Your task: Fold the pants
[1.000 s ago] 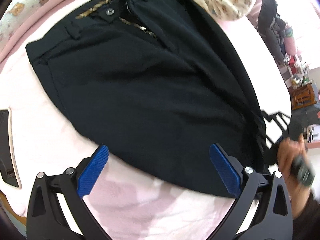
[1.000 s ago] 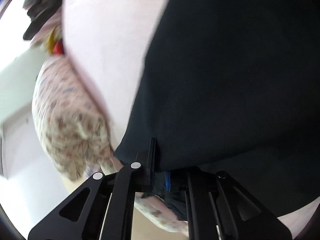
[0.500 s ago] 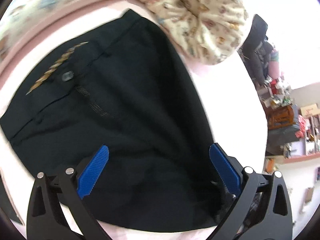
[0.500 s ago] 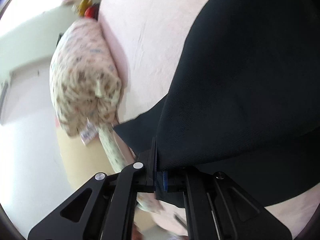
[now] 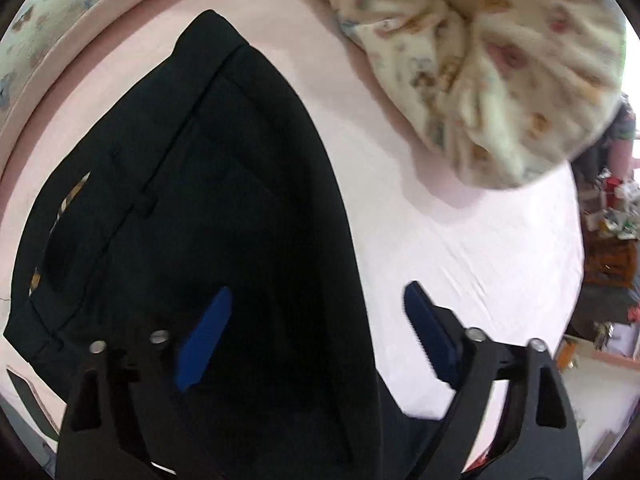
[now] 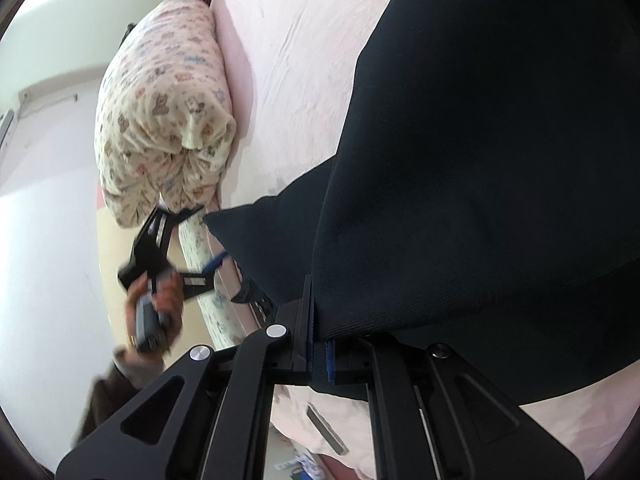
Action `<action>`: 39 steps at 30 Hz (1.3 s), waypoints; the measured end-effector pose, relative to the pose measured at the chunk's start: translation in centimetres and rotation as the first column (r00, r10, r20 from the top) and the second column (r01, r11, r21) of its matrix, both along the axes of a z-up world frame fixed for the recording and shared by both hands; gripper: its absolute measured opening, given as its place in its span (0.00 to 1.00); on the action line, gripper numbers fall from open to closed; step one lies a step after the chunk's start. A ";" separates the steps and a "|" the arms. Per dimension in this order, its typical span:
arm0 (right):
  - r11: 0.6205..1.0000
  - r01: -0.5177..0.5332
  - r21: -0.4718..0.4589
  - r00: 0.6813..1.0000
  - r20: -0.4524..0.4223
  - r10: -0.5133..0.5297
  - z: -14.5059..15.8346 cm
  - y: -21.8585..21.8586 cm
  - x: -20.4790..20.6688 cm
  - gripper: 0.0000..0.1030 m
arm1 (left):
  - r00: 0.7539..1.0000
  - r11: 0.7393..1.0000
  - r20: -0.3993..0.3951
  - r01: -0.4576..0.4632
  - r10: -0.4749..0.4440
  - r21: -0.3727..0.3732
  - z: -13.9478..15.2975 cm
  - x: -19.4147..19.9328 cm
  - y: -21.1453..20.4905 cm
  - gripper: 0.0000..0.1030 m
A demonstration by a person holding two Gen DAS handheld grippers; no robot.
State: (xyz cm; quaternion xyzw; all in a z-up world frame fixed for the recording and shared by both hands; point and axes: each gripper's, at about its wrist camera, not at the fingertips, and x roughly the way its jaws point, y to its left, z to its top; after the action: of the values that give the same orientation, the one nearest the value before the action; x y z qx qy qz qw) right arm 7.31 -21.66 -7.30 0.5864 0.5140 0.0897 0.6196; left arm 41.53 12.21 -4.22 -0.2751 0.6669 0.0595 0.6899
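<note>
Black pants (image 5: pixel 224 200) lie on a pink bed sheet (image 5: pixel 460 240), waistband toward the upper left. My left gripper (image 5: pixel 318 290) hovers over the pants' right edge with its jaws closing. One blue pad (image 5: pixel 204 332) is above the cloth, the other (image 5: pixel 428 332) above the sheet, and neither presses on anything. In the right wrist view my right gripper (image 6: pixel 316 332) is shut on a folded edge of the pants (image 6: pixel 480 160) and holds that fold raised. The left gripper (image 6: pixel 206 236) also shows there, held in a hand (image 6: pixel 160 300) at the pants' far corner.
A bear-print pillow (image 5: pixel 480 60) lies on the bed close behind the pants, seen too as the pillow (image 6: pixel 160 100) by the wall. A flat dark device (image 5: pixel 24 396) rests at the bed's lower left. Cluttered shelves (image 5: pixel 608 240) stand beyond the bed's right side.
My left gripper has swept across the pants to their right edge near the pillow, and its jaws have narrowed. The right gripper keeps its hold and has rolled; the left gripper has come into its view.
</note>
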 end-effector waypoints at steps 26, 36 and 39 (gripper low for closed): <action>0.969 -0.188 -0.161 0.982 -0.022 0.187 0.1 0.0 -3.1 0.04 | 0.897 0.913 0.188 -0.407 0.401 -0.005 -0.3 -27.0 9.4 0.06; 0.931 -0.281 -0.233 0.955 -0.161 0.248 -2.7 1.0 -5.3 0.04 | 0.887 0.887 0.118 -0.456 0.446 0.079 -3.1 -30.6 9.7 0.09; 0.936 -0.271 -0.224 0.957 -0.165 0.238 -2.8 0.8 -5.9 0.04 | 0.885 0.877 0.108 -0.464 0.453 0.125 -3.8 -32.2 9.7 0.12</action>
State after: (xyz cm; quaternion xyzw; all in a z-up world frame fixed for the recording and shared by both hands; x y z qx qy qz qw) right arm 1.43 -20.83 -10.08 0.4387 0.6337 0.0652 0.6338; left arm 9.30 21.89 -8.02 -0.3756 0.5500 0.2598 0.6992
